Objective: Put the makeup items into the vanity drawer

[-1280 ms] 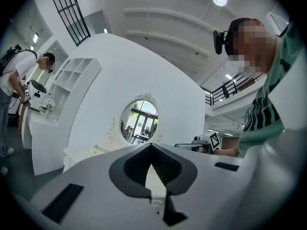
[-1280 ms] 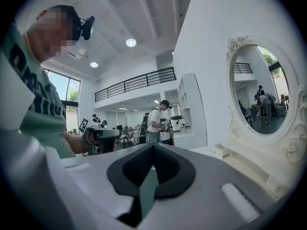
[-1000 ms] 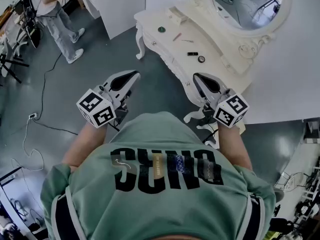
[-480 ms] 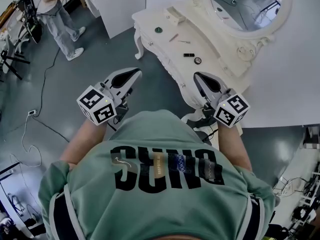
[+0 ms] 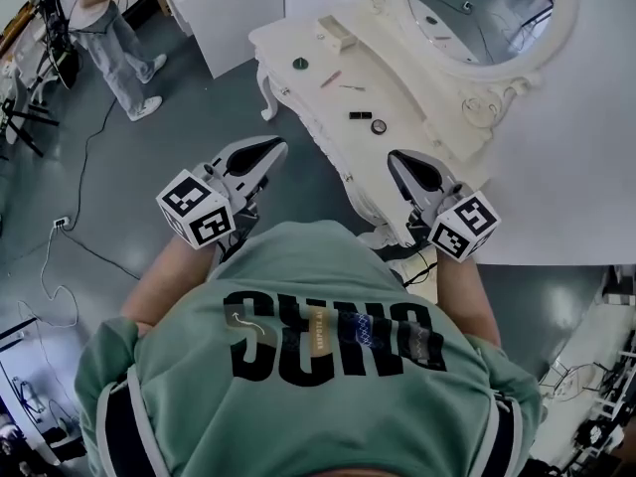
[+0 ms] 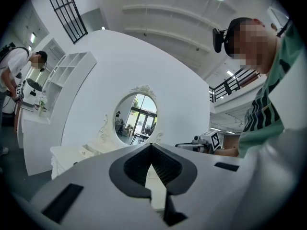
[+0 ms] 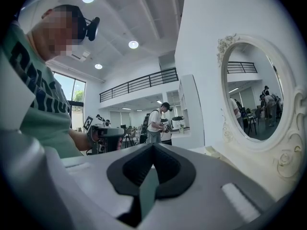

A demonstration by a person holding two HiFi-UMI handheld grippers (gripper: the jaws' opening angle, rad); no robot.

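I stood just short of the vanity [image 5: 283,46], so I judged the task barely begun: this was the approach, with nothing picked up yet. The left gripper [image 5: 270,148] had its jaws pressed together on nothing, and the right gripper [image 5: 398,158] was likewise closed and empty. Both pointed level.

The makeup lay spread on the top, well ahead of my tips: a green lid [image 5: 300,64], a pink pencil [image 5: 331,79], a thin stick [image 5: 352,87], a black tube [image 5: 360,115] and a round compact [image 5: 379,126], with a small box [image 5: 336,32] near the far end. I could see no drawer standing open, so I reckoned the next move called for parting one pair of jaws and finding the pull on the carved front.

Nothing stood between me and the vanity. The mirror [image 5: 477,3] rose behind it. A person [image 5: 99,18] worked well off beside a white cabinet [image 5: 234,8], and a cable [image 5: 60,266] trailed over the floor on my left.
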